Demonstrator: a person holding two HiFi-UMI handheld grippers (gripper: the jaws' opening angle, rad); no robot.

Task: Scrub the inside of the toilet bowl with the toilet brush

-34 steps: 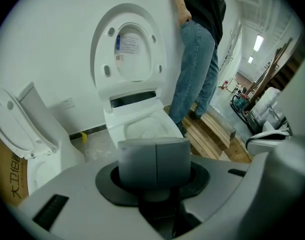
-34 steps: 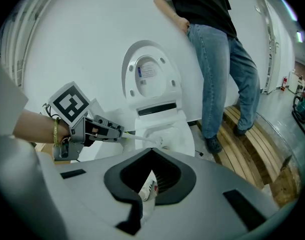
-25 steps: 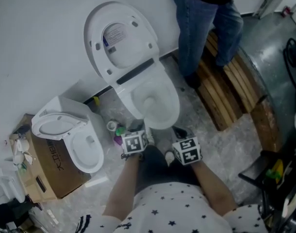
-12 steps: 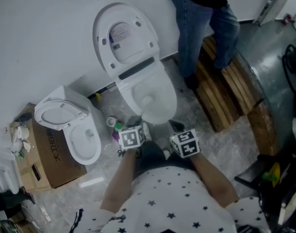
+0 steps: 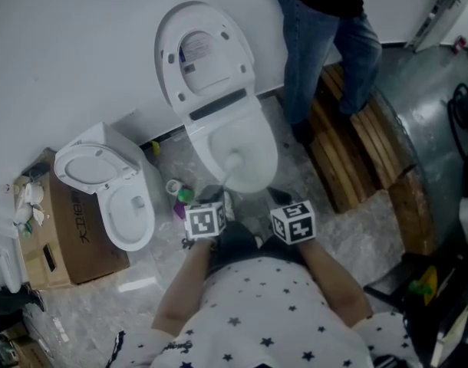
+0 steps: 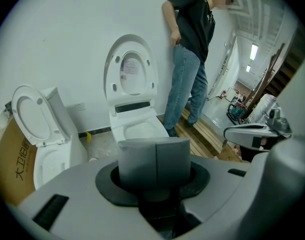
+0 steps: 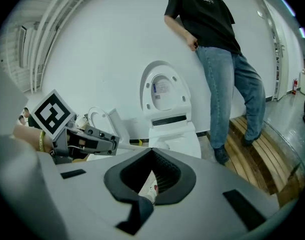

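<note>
White porcelain, the toilet bowl (image 5: 258,139) stands lid-up just ahead of both grippers: the left gripper (image 6: 156,144) has its pads pressed flat together, and the right gripper (image 7: 153,176) gapes on nothing but floor. A white blob in the bowl may be the head of the toilet brush (image 5: 235,160), though I cannot be sure; good scrubbing wants a firm clamp and sweeps round under the rim. The lid sticker (image 5: 194,50) and the lettering on the cardboard box (image 5: 65,232) are too small to read.

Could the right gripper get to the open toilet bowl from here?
Probably yes. The right gripper sits open just before the toilet bowl, lid up, with nothing between them; the standing person is off to the side. The left gripper holds the toilet brush in it.
</note>
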